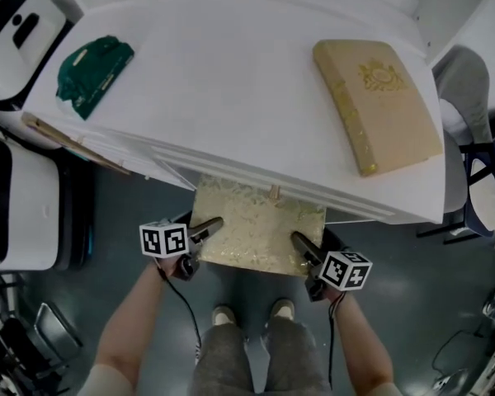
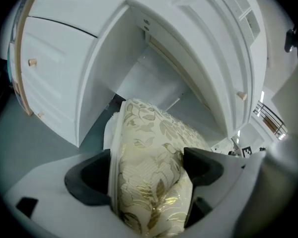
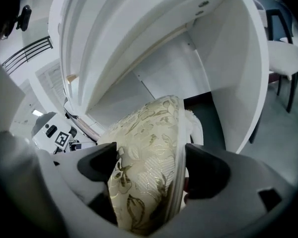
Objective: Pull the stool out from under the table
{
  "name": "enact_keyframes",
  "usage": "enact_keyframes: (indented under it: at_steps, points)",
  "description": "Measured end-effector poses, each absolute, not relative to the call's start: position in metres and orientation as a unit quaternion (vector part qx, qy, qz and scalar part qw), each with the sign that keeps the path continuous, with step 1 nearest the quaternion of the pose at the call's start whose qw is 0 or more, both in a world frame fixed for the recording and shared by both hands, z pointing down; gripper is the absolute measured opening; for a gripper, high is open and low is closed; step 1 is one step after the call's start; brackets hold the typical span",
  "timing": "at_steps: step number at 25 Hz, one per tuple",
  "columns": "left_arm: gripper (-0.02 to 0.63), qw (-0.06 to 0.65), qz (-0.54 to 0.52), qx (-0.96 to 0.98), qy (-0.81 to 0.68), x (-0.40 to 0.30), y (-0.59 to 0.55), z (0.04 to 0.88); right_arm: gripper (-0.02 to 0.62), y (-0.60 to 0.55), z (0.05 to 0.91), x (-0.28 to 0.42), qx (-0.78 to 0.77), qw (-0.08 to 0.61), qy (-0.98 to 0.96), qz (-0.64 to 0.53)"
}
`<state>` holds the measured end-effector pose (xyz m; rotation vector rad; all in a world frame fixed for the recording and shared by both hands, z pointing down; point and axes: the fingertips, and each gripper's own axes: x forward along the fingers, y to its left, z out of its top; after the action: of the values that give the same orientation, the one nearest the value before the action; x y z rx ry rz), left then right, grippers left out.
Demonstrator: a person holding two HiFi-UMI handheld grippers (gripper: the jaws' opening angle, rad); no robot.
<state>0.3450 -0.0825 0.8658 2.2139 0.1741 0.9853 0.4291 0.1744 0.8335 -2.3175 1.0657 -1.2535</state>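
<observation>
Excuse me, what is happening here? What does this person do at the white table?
A person stands in front of a white table and holds a gripper in each hand. The left gripper and the right gripper are each clamped on the padded seat of a stool, one at each front corner. The front part of the stool sticks out from the table edge; the rest is under the tabletop. A beige book and a green item lie on top.

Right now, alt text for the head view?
Seen from above, the left tool and right tool each clamp a side of a gold-patterned stool partly out from under a white table. A tan book and a green item lie on top.
</observation>
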Motion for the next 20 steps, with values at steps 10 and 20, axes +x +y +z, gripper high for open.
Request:
enact_keyframes:
  at_steps: [10,20]
  points:
    - [0.453,0.38,0.376,0.845,0.006,0.239,-0.102,0.784,0.443,0.142,0.756,0.358,-0.768,0.118,0.413,-0.474]
    - [0.453,0.396,0.347,0.848,-0.063,0.135,-0.143,0.704,0.443,0.084,0.674,0.291,-0.729,0.082,0.472,-0.489]
